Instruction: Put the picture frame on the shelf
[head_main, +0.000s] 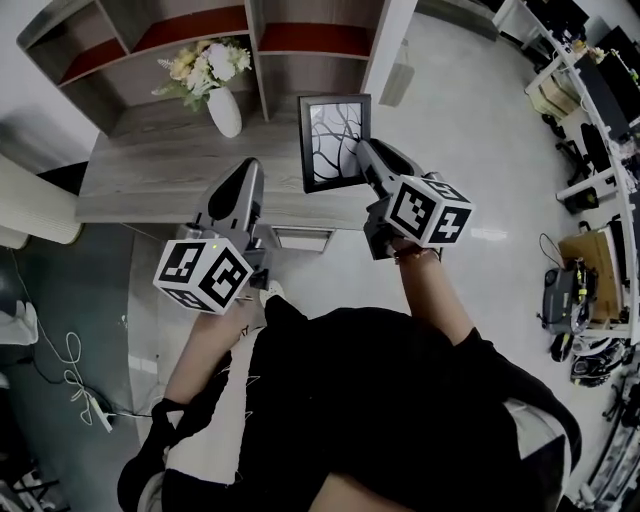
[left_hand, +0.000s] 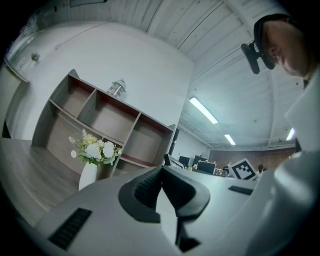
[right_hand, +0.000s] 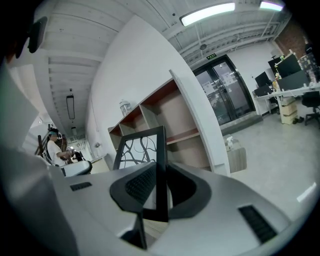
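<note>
A wooden shelf unit (head_main: 256, 45) with open compartments and reddish boards stands along the back edge of the grey wood-grain tabletop (head_main: 150, 180). Its lower compartments are open straight onto the tabletop.

The right tool (head_main: 360, 152) reaches in over the tabletop's right end. In the right gripper view its two jaws are clamped on the right-hand edge of the picture frame (right_hand: 142, 150), and the ribbed pads press on the dark moulding from both sides.

The left tool (head_main: 250, 172) is over the tabletop's front edge, near the middle. Its jaws are together at the tips with nothing between them.

The picture frame (head_main: 333, 140) is black with a black-and-white branching print. It is upright in the right tool near the tabletop's right edge, in front of the shelf's rightmost lower compartment and not in the shelf.

A white vase of pale flowers (head_main: 222, 105) stands on the tabletop at the back edge, left of the frame and well apart from it.

A small clear jar (left_hand: 116, 88) sits on top of the shelf.
</note>
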